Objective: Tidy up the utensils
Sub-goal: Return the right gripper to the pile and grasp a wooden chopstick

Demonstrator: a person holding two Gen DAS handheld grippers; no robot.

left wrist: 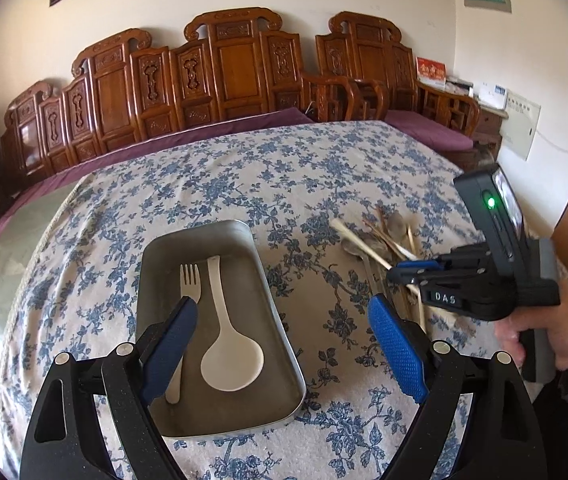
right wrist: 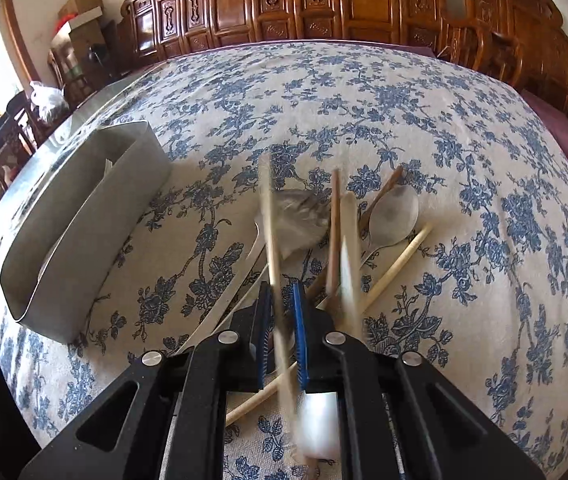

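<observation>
A metal tray point(left wrist: 203, 228) sits on the blue-flowered tablecloth and holds a white fork point(left wrist: 190, 280) and a white rice spoon point(left wrist: 231, 360). My left gripper point(left wrist: 284, 308) hovers open above the tray's near end, with nothing between its blue pads. To the right of the tray lies a pile of utensils point(left wrist: 376, 240). My right gripper point(right wrist: 281, 296) is down in that pile, shut on a pale chopstick point(right wrist: 267, 208) that runs blurred between its pads. Around it lie a metal spoon point(right wrist: 394, 216), a brown chopstick point(right wrist: 335, 220) and another pale chopstick point(right wrist: 400, 264).
The tray point(right wrist: 83, 220) stands left of the pile in the right wrist view. The tablecloth point(right wrist: 364, 100) stretches bare toward the carved wooden bench backs point(left wrist: 235, 68) behind the table. A person's hand point(left wrist: 544, 336) holds the right gripper at the right edge.
</observation>
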